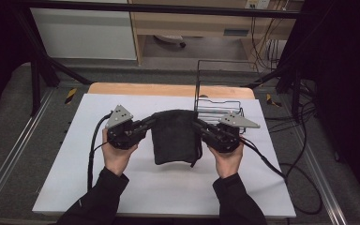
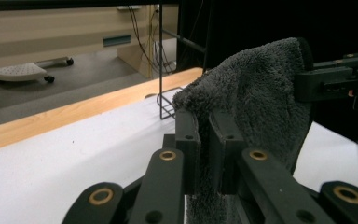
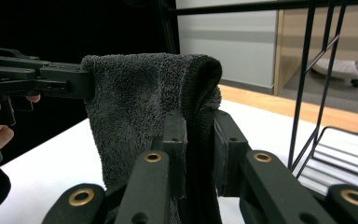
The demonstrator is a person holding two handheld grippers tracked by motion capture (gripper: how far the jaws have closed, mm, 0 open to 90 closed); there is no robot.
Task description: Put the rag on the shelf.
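A dark grey fleecy towel [image 1: 174, 136] hangs folded between my two grippers above the white table [image 1: 122, 187]. My left gripper [image 1: 153, 121] is shut on its left top corner, and my right gripper [image 1: 196, 123] is shut on its right top corner. In the left gripper view the towel [image 2: 256, 93] is pinched between the jaws of the left gripper [image 2: 204, 122], with the right gripper [image 2: 335, 81] farther off. In the right gripper view the towel [image 3: 140, 102] has its edge clamped in the right gripper [image 3: 199, 123], and the left gripper [image 3: 42, 79] grips the far corner.
A black wire rack [image 1: 218, 101] stands at the back right of the table, just behind the right gripper. Its bars [image 3: 317, 84] rise close on the right. Cables [image 1: 290, 173] trail off the table's right side. A wooden strip [image 1: 168, 89] runs along the far edge.
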